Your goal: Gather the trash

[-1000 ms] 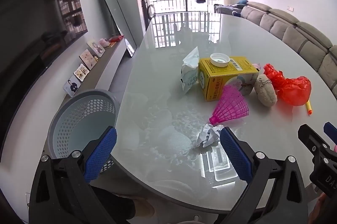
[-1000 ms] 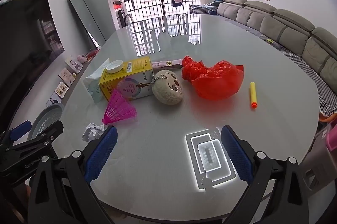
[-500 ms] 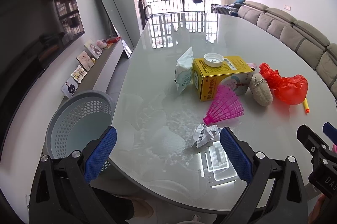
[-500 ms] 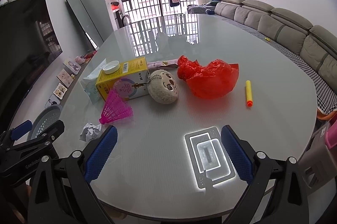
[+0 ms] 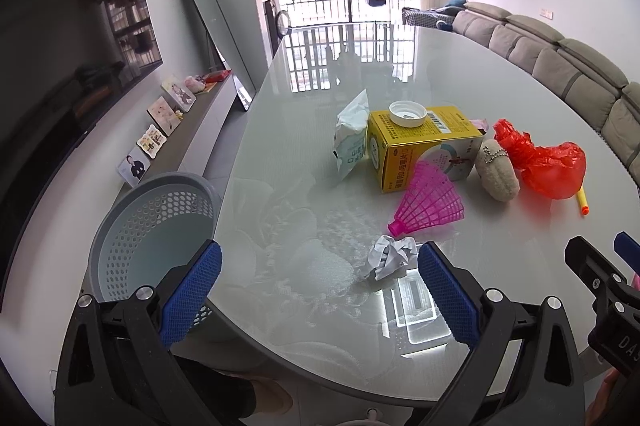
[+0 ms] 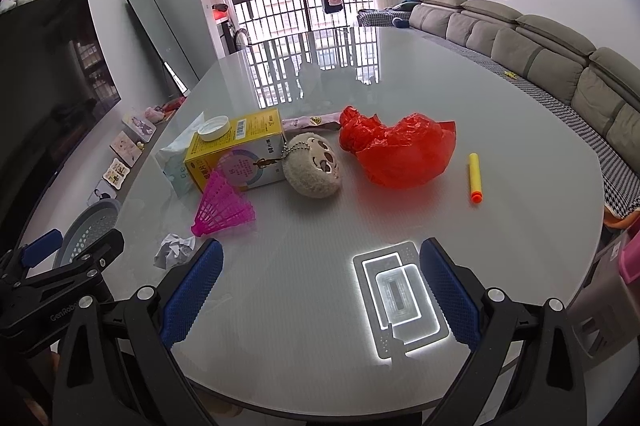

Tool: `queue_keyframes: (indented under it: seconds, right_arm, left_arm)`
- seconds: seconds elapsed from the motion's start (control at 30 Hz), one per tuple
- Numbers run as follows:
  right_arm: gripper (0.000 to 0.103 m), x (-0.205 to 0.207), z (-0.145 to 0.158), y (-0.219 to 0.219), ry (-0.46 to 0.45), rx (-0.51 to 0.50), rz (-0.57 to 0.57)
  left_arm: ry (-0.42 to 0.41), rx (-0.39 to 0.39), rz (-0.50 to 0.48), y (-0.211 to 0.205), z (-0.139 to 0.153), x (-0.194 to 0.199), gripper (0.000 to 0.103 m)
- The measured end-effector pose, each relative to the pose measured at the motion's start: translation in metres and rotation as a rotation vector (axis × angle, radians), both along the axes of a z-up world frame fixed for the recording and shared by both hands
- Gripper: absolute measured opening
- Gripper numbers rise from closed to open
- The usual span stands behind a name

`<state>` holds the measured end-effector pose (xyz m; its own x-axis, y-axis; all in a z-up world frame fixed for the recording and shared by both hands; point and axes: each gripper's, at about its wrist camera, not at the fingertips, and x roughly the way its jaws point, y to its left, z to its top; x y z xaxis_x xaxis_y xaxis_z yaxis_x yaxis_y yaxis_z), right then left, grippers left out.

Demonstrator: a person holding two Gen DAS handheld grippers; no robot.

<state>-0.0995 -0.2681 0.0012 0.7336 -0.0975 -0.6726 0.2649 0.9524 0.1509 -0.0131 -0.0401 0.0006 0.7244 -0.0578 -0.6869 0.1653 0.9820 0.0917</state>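
Both tongs (image 5: pixel 318 290) wide, near paper wad (image 5: pixel 389 257)

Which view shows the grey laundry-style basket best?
The left wrist view: the basket shows its perforated wall and open inside, beside the table edge. In the right wrist view only part of its rim shows, behind the left tongs.

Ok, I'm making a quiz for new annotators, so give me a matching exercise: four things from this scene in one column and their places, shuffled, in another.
Things:
1. white cap
2. crumpled paper ball
3. grey perforated basket
4. yellow foam dart

Places:
A. on the floor beside the table
B. lying apart, right of the red plastic bag
C. on top of the yellow box
D. just in front of the pink shuttlecock

Pairs: 1-C, 2-D, 3-A, 4-B
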Motion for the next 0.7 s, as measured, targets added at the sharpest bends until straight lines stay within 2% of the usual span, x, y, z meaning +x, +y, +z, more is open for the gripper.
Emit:
queue_keyframes:
  seconds: [0.7]
  right_arm:
    - [0.094,-0.0004,0.0007,0.0013,-0.001,0.002,0.003]
  left_arm:
    - [-0.001,0.001,-0.006,0.0005,0.0034,-0.0016,0.097]
